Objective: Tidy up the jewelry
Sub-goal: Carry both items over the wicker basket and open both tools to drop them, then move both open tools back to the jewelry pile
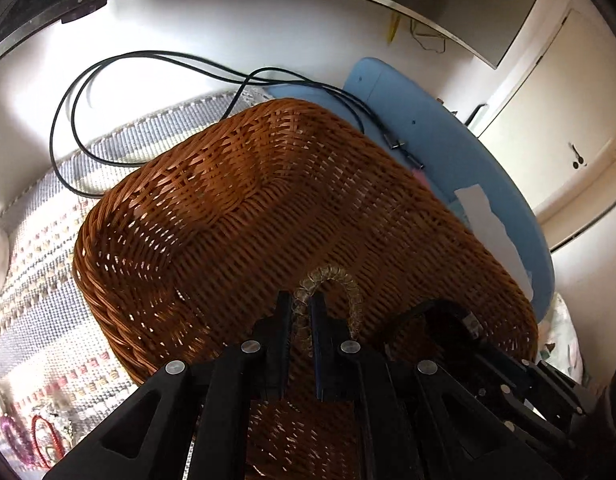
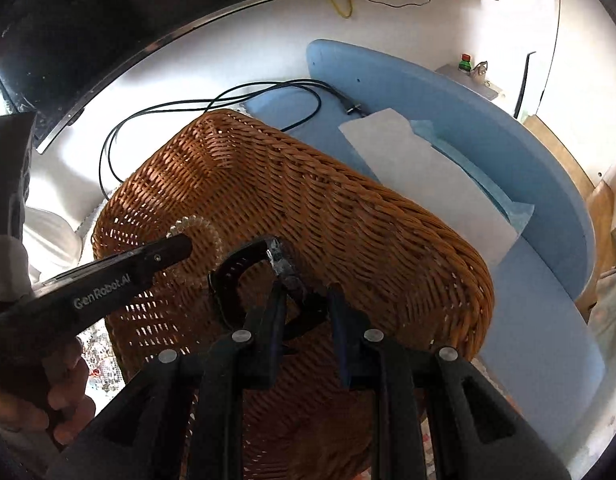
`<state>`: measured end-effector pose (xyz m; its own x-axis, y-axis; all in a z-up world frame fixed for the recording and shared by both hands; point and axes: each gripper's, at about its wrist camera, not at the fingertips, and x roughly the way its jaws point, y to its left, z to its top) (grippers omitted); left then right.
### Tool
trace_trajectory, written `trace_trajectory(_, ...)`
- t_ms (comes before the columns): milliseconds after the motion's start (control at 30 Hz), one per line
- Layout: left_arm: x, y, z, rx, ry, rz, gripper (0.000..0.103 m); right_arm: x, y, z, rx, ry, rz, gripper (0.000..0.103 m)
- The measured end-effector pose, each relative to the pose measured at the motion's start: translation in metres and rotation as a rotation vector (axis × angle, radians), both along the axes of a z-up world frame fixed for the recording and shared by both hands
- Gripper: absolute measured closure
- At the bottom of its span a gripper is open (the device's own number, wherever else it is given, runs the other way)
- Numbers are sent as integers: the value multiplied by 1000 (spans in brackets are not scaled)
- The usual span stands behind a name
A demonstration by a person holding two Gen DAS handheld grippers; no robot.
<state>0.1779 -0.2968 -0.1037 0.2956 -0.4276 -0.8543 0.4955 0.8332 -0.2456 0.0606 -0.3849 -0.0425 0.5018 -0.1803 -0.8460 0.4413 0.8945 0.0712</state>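
A brown wicker basket [image 1: 244, 216] fills both views [image 2: 348, 216]. My left gripper [image 1: 302, 304] is shut on a clear beaded bracelet [image 1: 340, 276] and holds it over the basket; the bracelet also shows in the right wrist view [image 2: 206, 226] at the left gripper's tip [image 2: 164, 254]. My right gripper [image 2: 306, 298] is shut on a black bracelet with a sparkly piece [image 2: 232, 276] and holds it over the basket, close to the right of the left gripper. The black bracelet shows in the left wrist view [image 1: 448, 308] too.
The basket rests on a woven striped mat [image 1: 40, 280]. More jewelry, pink and red [image 1: 28, 440], lies at the mat's lower left. A black cable [image 1: 108, 64] loops behind the basket. A blue board [image 2: 488, 152] with white paper [image 2: 428, 176] lies to the right.
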Motion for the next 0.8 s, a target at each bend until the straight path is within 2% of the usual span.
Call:
trace_trajectory(133, -2, 1, 1, 19, -1, 8, 92, 0, -1, 3, 19, -5, -3, 78)
trace_trajectory(167, -2, 1, 1, 21, 2, 10, 83, 0, 0, 4, 16, -5, -4, 75)
trace_trajectory(200, -4, 4, 5, 18, 3, 14, 76, -1, 0, 7, 10, -4, -5, 64)
trace_trajectory(233, -3, 9, 8, 14, -1, 22, 61, -1, 1, 9, 5, -4, -9, 51)
trace_trajectory(267, -3, 12, 12, 9, -7, 30, 51, -1, 1, 13, 1, -9, -15, 47)
trace_trajectory(300, -3, 17, 16, -4, -17, 37, 50, -2, 2, 16, -2, -17, -17, 42)
trace_trajectory(400, -3, 31, 27, -52, -22, 49, 48, -2, 8, 25, -24, -40, 1, 40)
trace_trajectory(600, -4, 58, 44, -90, -35, 89, 46, -1, 22, 34, -55, -56, 30, 39)
trace_trajectory(800, -9, 92, 69, -168, -66, 140, 46, -3, 39, 51, -110, -99, 64, 39)
